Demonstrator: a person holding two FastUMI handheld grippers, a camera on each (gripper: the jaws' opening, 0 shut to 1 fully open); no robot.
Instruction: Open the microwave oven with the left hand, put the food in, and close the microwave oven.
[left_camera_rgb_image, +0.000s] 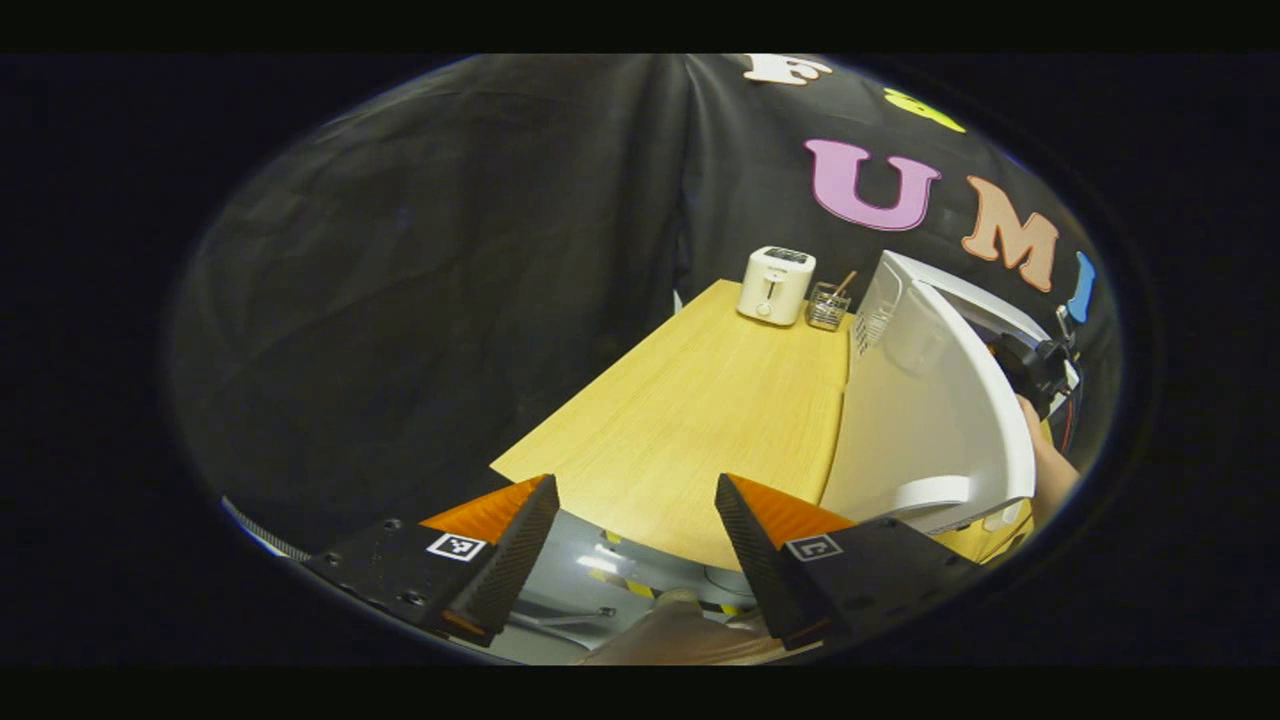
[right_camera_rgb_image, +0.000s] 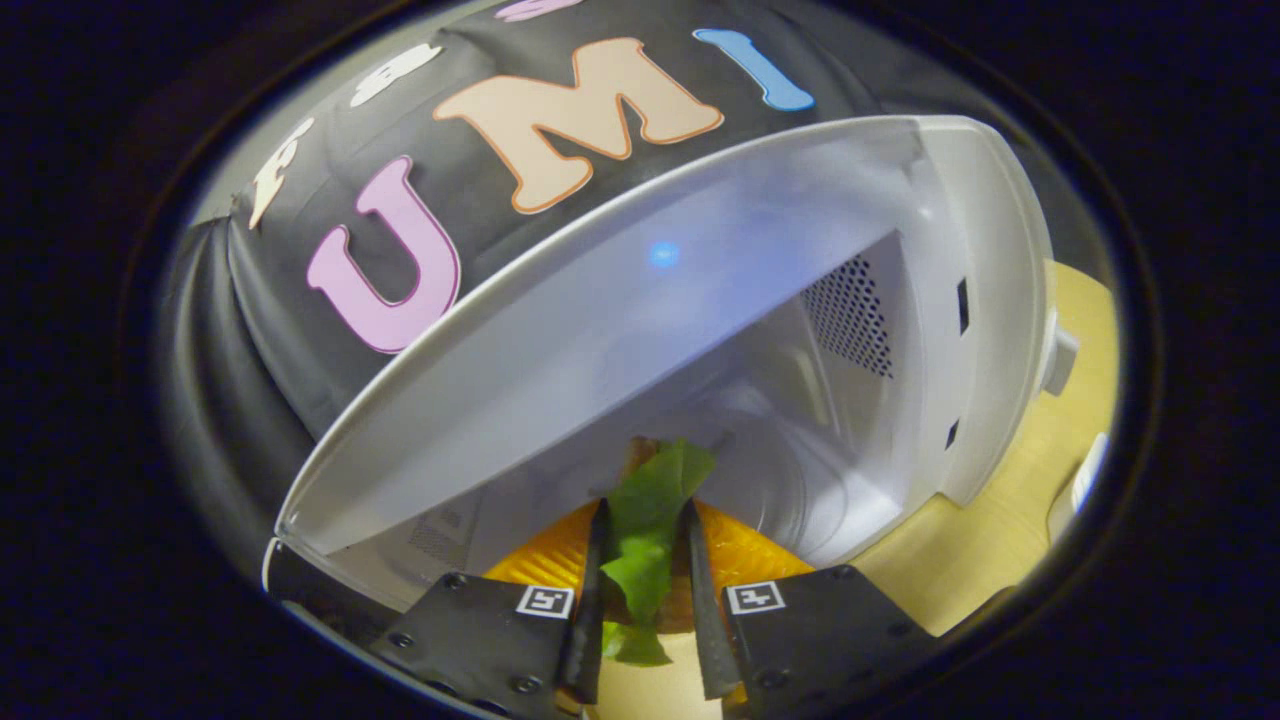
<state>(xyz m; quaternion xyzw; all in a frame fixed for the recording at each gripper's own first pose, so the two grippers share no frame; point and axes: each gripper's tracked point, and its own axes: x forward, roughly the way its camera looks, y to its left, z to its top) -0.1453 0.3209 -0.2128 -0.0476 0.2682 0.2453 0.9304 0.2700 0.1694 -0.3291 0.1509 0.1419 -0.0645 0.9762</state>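
The white microwave (right_camera_rgb_image: 620, 320) stands open, its cavity (right_camera_rgb_image: 800, 450) facing me in the right gripper view. My right gripper (right_camera_rgb_image: 645, 510) is shut on the food (right_camera_rgb_image: 655, 475), a piece with green leaves, held at the cavity's mouth. In the left gripper view the microwave (left_camera_rgb_image: 930, 400) sits at the right of the wooden table (left_camera_rgb_image: 700, 420); the right gripper (left_camera_rgb_image: 1035, 365) and the hand (left_camera_rgb_image: 1050, 470) holding it are beyond its white edge. My left gripper (left_camera_rgb_image: 640, 525) hangs open over the table's near edge, holding nothing and well apart from the microwave.
A white toaster (left_camera_rgb_image: 775, 285) and a small wire holder (left_camera_rgb_image: 828, 305) stand at the table's far end. Black cloth walls close the booth behind. A knob (right_camera_rgb_image: 1060, 360) sticks out of the microwave's front, right of the cavity. Floor shows below the table edge.
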